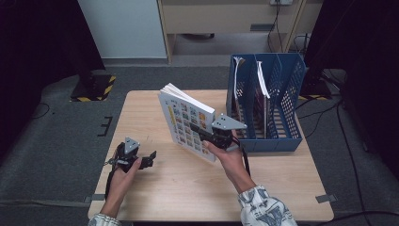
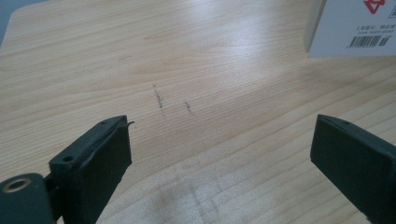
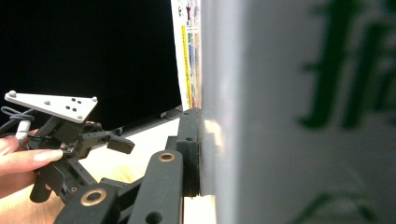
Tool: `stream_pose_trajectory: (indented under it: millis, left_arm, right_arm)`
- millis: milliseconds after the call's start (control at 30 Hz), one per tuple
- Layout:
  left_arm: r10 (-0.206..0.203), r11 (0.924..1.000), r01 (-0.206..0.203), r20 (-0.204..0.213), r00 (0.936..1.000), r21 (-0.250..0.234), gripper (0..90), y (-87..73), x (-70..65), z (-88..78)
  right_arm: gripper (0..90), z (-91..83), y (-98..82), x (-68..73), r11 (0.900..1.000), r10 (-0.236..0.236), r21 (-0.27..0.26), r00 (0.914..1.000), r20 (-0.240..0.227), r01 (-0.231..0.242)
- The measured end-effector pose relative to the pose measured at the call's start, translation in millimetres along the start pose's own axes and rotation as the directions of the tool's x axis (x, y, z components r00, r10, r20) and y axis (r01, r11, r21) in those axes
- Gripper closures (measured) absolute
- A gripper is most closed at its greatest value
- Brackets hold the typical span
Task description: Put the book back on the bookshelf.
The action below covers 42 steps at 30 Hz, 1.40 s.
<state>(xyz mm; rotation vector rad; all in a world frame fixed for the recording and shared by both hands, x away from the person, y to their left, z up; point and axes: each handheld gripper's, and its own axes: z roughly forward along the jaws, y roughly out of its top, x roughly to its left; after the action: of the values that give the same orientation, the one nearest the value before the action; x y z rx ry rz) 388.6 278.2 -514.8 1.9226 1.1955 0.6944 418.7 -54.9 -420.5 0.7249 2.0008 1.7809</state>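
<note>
While the right gripper (image 1: 207,134) clamps the stiff, fairly heavy book (image 1: 187,123) near its lower edge, the left gripper (image 1: 149,158) idles open-jawed.

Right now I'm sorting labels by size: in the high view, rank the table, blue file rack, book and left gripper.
1. table
2. blue file rack
3. book
4. left gripper

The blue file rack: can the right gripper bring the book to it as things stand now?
Probably yes. The right gripper holds the book upright just beside the blue file rack, with nothing between them, though its slots already hold papers.
</note>
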Motion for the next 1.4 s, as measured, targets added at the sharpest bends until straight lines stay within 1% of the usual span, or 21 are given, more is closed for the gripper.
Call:
stream_pose_trajectory:
  millis: [267, 367, 500, 667, 833, 1100, 1200, 1400]
  left_arm:
    - [-0.006, 1.0, 0.006, 0.004, 1.0, 0.003, 4.7, -0.3, 0.1, -0.3]
    - [-0.008, 1.0, 0.008, 0.003, 1.0, 0.005, 4.7, -0.7, 0.1, 0.1]
    - [-0.011, 0.9998, 0.011, 0.002, 0.9999, 0.015, 4.8, -1.6, 0.5, 0.6]
    - [-0.013, 0.9998, 0.013, 0.0, 0.9999, 0.013, 4.9, -1.8, 1.1, 0.1]
    - [-0.011, 0.9998, 0.011, -0.006, 0.9999, 0.015, 5.0, -1.9, 1.1, -0.2]
    - [-0.01, 0.9997, 0.01, -0.011, 0.9999, 0.024, 5.1, -2.6, 1.5, 0.0]
    - [-0.004, 0.9996, 0.004, -0.01, 0.9999, 0.027, 5.1, -2.5, 0.9, 0.2]
    - [-0.001, 0.9995, 0.002, -0.008, 1.0, 0.032, 5.1, -2.9, 0.3, 0.9]
  right_arm:
    - [73.9, -0.5, -0.2, -0.2, 1.0, 0.002, 0.003, 1.0, 0.002, -0.002]
    - [73.9, -0.9, -0.5, -0.8, 1.0, 0.01, 0.004, 0.9999, 0.002, -0.01]
    - [73.9, -2.4, 0.5, -1.8, 1.0, 0.015, -0.001, 0.9999, 0.005, -0.015]
    - [73.9, -4.9, 4.2, -2.2, 1.0, 0.017, -0.01, 0.9998, 0.007, -0.017]
    - [73.9, -7.4, 8.8, -1.7, 1.0, 0.016, -0.021, 0.9999, 0.007, -0.015]
    - [73.9, -7.7, 11.6, 0.2, 1.0, 0.003, -0.023, 1.0, 0.003, -0.003]
    - [73.9, -8.1, 12.3, 0.3, 1.0, 0.012, -0.025, 0.9999, 0.003, -0.012]
    - [73.9, -9.0, 12.9, -0.8, 1.0, 0.008, -0.026, 0.9999, 0.006, -0.008]
